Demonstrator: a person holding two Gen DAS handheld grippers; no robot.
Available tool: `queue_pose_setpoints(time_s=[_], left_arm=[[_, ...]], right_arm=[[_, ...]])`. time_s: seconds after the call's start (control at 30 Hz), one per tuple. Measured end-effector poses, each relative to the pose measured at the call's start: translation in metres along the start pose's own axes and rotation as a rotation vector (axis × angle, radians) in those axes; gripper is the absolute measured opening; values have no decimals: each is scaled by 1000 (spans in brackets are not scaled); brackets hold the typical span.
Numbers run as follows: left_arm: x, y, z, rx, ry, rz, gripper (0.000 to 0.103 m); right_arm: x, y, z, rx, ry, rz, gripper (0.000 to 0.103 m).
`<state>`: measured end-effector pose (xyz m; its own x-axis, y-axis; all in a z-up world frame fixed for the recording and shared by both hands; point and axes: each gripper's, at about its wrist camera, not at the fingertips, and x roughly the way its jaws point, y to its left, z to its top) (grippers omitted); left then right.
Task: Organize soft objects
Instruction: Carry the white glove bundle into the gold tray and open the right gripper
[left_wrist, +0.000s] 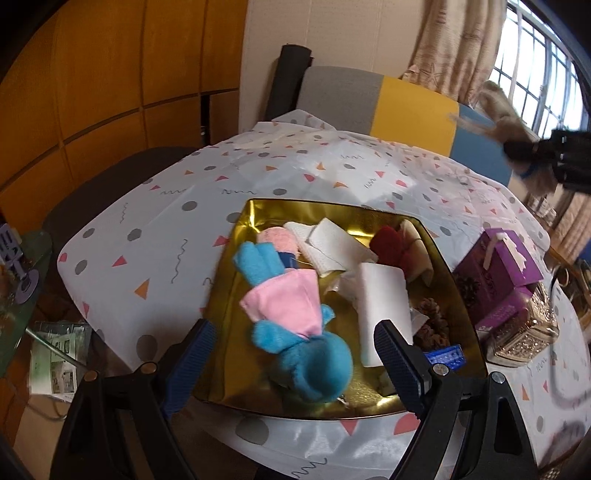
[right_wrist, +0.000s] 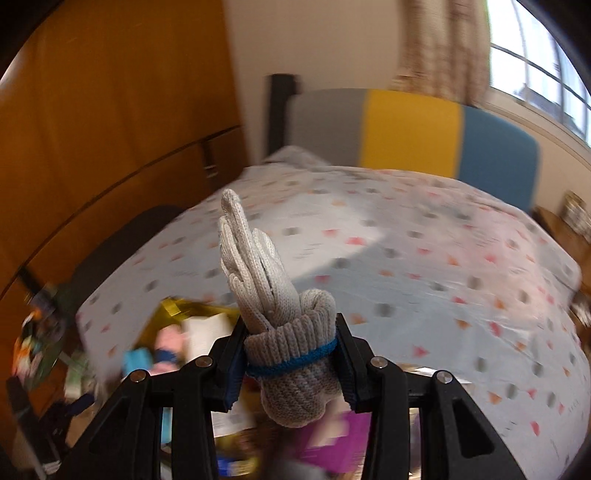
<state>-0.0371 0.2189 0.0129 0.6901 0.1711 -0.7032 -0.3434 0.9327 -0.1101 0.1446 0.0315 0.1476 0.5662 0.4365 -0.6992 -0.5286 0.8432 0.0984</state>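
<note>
Patterned tablecloth (right_wrist: 406, 258) behind — gloves (right_wrist: 266, 295) clamped, fingers pointing up-left.

Home, likely living or dining room: patterned cloth on tabletop (left_wrist: 177, 221), curtained window (left_wrist: 535, 62) (barred panes), wooden cabinets (left_wrist: 110, 74), tricolour upholstered chair (left_wrist: 406, 107).
</note>
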Motion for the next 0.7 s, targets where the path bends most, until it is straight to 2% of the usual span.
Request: queue_pose_setpoints(time_s=[0.13,0.27,0.4,0.53,0.7], left_arm=[[-1,10,-1,-27,-9,13,89],[2,20,-3,-53,1,37,89],[4,29,-6,-72,5,63,89],[7,35,-5,-89,5,87,88],[9,42,-6,-112,4,99,88]], right_arm=[[31,61,-29,-118,82,70,42],[59,91,-66,-156,171,119,42],[78,111,-103,-181,242,154,42],[89,131,-124,-217,278,173,41],[107,131,-139,-229,306,153,40]])
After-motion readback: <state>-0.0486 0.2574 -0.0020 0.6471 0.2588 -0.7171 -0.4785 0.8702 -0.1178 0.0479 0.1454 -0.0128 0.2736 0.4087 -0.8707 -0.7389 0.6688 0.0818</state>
